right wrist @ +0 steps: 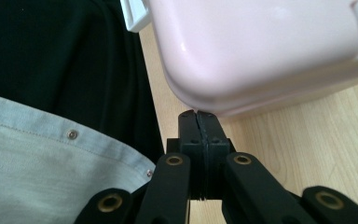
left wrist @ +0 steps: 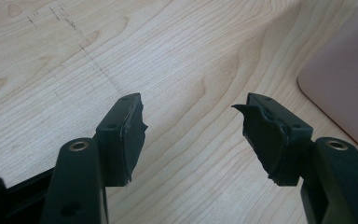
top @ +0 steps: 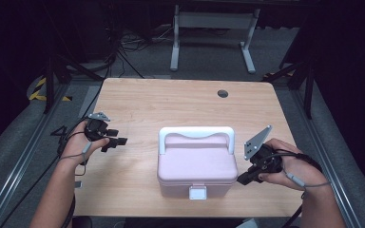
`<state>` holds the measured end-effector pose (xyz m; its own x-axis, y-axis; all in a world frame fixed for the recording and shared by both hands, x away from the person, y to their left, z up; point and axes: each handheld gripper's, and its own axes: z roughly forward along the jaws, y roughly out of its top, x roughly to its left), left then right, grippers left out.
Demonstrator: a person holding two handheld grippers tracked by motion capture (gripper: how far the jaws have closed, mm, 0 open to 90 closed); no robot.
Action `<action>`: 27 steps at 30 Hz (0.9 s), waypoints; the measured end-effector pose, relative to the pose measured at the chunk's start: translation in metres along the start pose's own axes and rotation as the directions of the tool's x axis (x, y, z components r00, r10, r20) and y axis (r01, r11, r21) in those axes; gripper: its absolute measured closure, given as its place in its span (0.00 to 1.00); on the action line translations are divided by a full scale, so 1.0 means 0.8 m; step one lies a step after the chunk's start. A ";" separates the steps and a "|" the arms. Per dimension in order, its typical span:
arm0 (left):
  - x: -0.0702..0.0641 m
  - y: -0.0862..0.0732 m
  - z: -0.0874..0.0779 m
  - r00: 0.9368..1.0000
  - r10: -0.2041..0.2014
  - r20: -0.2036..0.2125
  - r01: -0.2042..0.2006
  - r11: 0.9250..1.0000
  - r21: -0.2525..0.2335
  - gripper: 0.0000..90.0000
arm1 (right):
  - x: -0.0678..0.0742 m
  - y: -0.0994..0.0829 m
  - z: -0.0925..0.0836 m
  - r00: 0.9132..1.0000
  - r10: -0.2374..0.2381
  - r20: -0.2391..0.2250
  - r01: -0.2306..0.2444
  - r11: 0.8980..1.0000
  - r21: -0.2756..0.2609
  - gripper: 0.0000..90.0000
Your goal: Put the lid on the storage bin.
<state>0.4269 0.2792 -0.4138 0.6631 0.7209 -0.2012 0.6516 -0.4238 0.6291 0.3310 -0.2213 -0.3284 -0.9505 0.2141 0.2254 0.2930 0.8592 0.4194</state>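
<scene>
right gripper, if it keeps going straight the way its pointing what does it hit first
Most likely the pink box. The right gripper, jaws shut with nothing between them, points at the box's rounded lower corner, its tips just short of it or perhaps touching; depth is unclear.

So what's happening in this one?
A person at a wooden table holds a gripper in each hand beside a closed pink box with a white handle. The right gripper, jaws shut and empty, sits at the box's lower corner. The left gripper is open over bare tabletop, apart from the box.
</scene>
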 end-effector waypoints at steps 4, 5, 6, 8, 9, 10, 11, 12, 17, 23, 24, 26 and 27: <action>-0.001 -0.006 -0.005 1.000 -0.005 -0.008 0.005 1.000 -0.009 0.43 | -0.001 0.001 -0.007 1.000 -0.012 -0.009 0.012 0.999 -0.031 0.99; -0.001 -0.008 -0.008 1.000 -0.009 -0.007 0.009 1.000 -0.006 0.43 | -0.001 0.002 -0.008 1.000 -0.015 -0.006 0.015 0.999 -0.033 0.99; -0.001 -0.010 -0.010 1.000 -0.017 -0.013 0.017 1.000 -0.016 0.43 | -0.002 0.003 -0.009 1.000 -0.020 -0.006 0.020 0.999 -0.033 0.99; 0.000 -0.014 -0.016 0.999 -0.026 -0.020 0.026 0.999 -0.026 0.43 | -0.003 0.002 -0.014 1.000 -0.026 -0.002 0.026 0.998 -0.055 0.98; 0.000 -0.016 -0.018 0.999 -0.032 -0.019 0.032 0.999 -0.027 0.42 | -0.003 0.001 -0.018 1.000 -0.027 -0.001 0.027 0.997 -0.065 0.97; 0.001 -0.017 -0.019 0.999 -0.039 -0.017 0.039 0.999 -0.033 0.42 | -0.003 0.001 -0.021 0.999 -0.033 0.000 0.033 0.996 -0.078 0.97; 0.002 -0.019 -0.022 0.999 -0.036 -0.027 0.035 0.999 -0.034 0.42 | -0.003 0.000 -0.024 0.999 -0.035 0.002 0.035 0.995 -0.089 0.97; 0.003 -0.020 -0.024 0.999 -0.042 -0.033 0.040 0.998 -0.042 0.42 | -0.003 -0.001 -0.027 0.999 -0.033 0.006 0.034 0.994 -0.100 0.96; 0.005 -0.025 -0.030 0.997 -0.060 -0.051 0.056 0.996 -0.068 0.40 | -0.007 0.000 -0.034 0.999 -0.037 0.039 0.043 0.987 -0.157 0.84; 0.005 -0.031 -0.034 0.995 -0.081 -0.065 0.076 0.994 -0.080 0.39 | -0.019 0.001 -0.042 0.992 -0.006 0.129 0.041 0.963 -0.267 0.67; 0.005 -0.031 -0.034 0.995 -0.081 -0.065 0.076 0.994 -0.080 0.39 | -0.022 0.001 -0.045 0.989 0.014 0.146 0.030 0.956 -0.291 0.66; 0.006 -0.033 -0.036 0.993 -0.085 -0.078 0.079 0.994 -0.081 0.38 | -0.028 0.000 -0.048 0.982 0.039 0.186 0.024 0.945 -0.326 0.62; 0.007 -0.033 -0.036 0.993 -0.087 -0.081 0.080 0.993 -0.084 0.38 | -0.032 -0.002 -0.051 0.975 0.065 0.211 0.014 0.936 -0.352 0.60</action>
<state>0.4026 0.3102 -0.4101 0.5722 0.7970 -0.1934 0.6694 -0.3176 0.6716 0.3588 -0.2471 -0.2991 -0.9300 0.3625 0.0614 0.2975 0.6437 0.7050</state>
